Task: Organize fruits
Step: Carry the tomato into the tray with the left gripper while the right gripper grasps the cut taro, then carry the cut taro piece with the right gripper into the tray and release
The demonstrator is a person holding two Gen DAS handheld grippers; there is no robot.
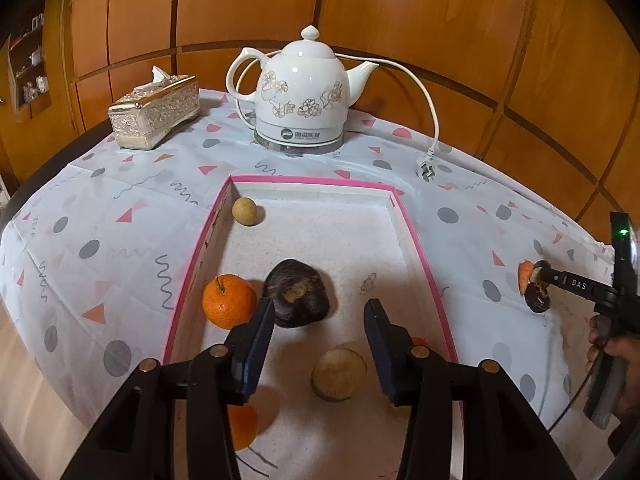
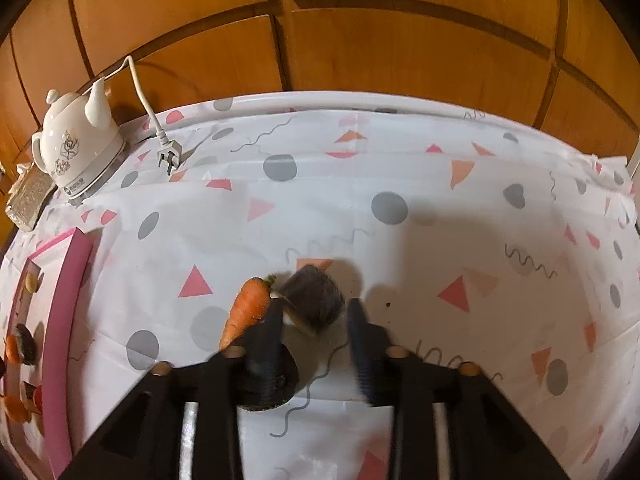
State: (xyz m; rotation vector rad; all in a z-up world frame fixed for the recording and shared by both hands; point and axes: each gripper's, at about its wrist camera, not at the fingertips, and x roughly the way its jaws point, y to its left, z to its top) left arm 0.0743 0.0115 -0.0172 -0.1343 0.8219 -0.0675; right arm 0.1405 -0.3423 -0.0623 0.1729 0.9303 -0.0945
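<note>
Over the pink-rimmed tray [image 1: 424, 256], left gripper [image 1: 320, 312] hanging with fingers spread, empty; right gripper [image 2: 314, 312], fingers parted, straddling a dark fruit [image 2: 316, 298] beside the carrot [image 2: 246, 312].

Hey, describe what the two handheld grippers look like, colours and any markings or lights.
Both are black plastic. The left gripper has dark blue padded fingers and round tan pivot pins. Seen from the left wrist camera, the right gripper carries white "DAS" lettering, a green light and a grey handle held by a bare hand.

L hand-held gripper [image 1: 320, 320] jaws wide apart, R hand-held gripper [image 2: 314, 320] jaws apart
</note>
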